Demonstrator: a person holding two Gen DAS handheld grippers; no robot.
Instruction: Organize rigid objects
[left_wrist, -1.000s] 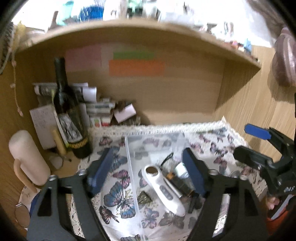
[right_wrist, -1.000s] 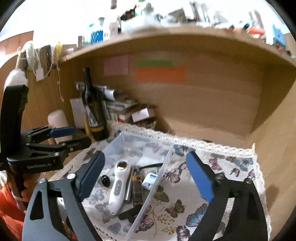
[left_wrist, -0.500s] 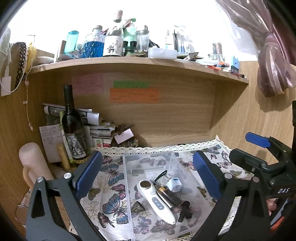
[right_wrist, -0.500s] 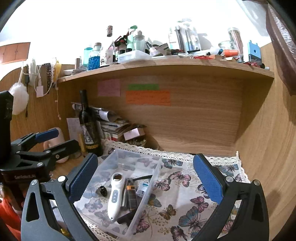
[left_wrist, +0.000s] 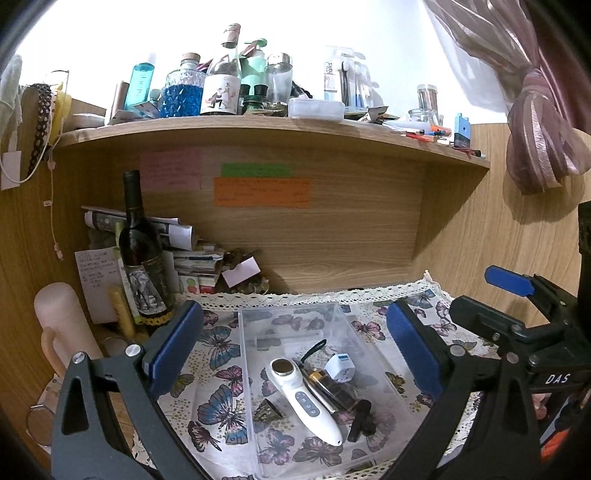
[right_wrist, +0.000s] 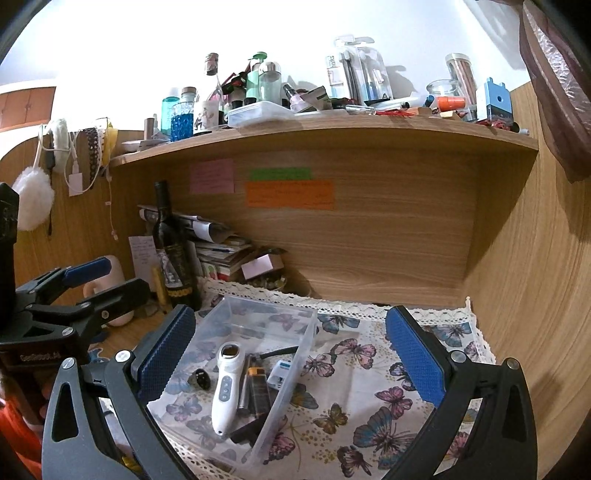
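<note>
Clear plastic bin (left_wrist: 295, 317) holding white handheld device (left_wrist: 303, 397), left gripper (left_wrist: 291, 345) just spread wide, empty, right gripper (right_wrist: 291, 354) wide, empty

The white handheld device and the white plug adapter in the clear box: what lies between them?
In the left wrist view, a gold-and-black cylinder lies between the white device and the adapter, inside the clear box, close against the device.

A lived-in home, seemingly a bedroom or study nook: a wooden table (left_wrist: 461, 236) built into wood-panelled walls, spread with a lace-edged butterfly cloth (right_wrist: 388, 413). The shelf (left_wrist: 258, 129) above is crowded with toiletry bottles (left_wrist: 255, 74), jars and toothbrush packs. Sticky notes (left_wrist: 262, 192) dot the back panel; a wine bottle (left_wrist: 142, 251), stacked papers (left_wrist: 192, 258) and a tied-back curtain (left_wrist: 535, 147) add to it.
</note>
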